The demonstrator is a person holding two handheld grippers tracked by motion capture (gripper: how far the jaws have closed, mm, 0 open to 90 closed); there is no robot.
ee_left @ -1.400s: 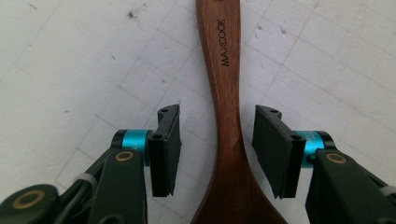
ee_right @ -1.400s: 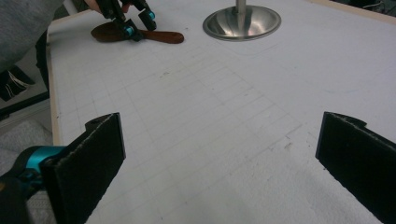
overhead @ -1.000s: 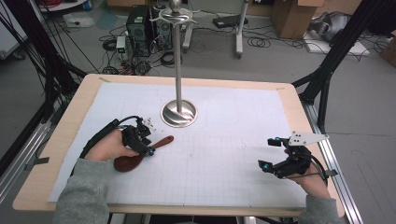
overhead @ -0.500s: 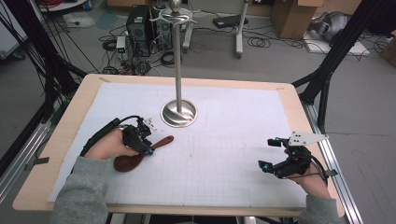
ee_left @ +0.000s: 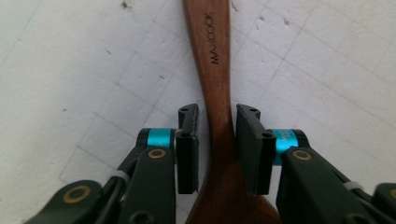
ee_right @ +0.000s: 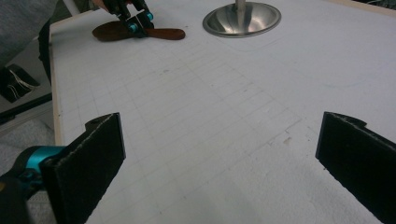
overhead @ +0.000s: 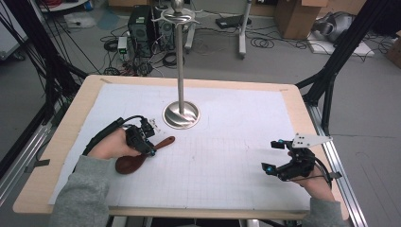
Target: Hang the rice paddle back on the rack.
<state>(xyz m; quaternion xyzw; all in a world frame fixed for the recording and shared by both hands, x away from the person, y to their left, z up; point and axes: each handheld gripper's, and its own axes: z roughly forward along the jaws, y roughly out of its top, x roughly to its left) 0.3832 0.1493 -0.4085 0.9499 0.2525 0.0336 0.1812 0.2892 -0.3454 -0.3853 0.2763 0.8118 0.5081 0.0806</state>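
Note:
A dark wooden spoon (overhead: 163, 142) lies on the white gridded sheet left of centre, its bowl toward the person. My left gripper (overhead: 152, 147) points down over it, and its jaws have just been closing. In the left gripper view the pads (ee_left: 187, 149) straddle the spoon's handle (ee_left: 212, 56) where it widens toward the bowl, with thin slivers of gap on both sides. My left gripper (ee_left: 217, 135) is open around it. My right gripper (overhead: 270, 156) rests at the right of the table, wide open, with bare sheet between its jaws (ee_right: 222, 140). From there I see the spoon (ee_right: 163, 33) and the left gripper (ee_right: 137, 23) far off.
A polished metal stand (overhead: 181, 115) with a round base and a tall pole rises at the table's middle back, just beyond the spoon's handle tip; its base (ee_right: 242, 18) shows in the right gripper view. Wooden table edges (overhead: 56, 142) frame the sheet.

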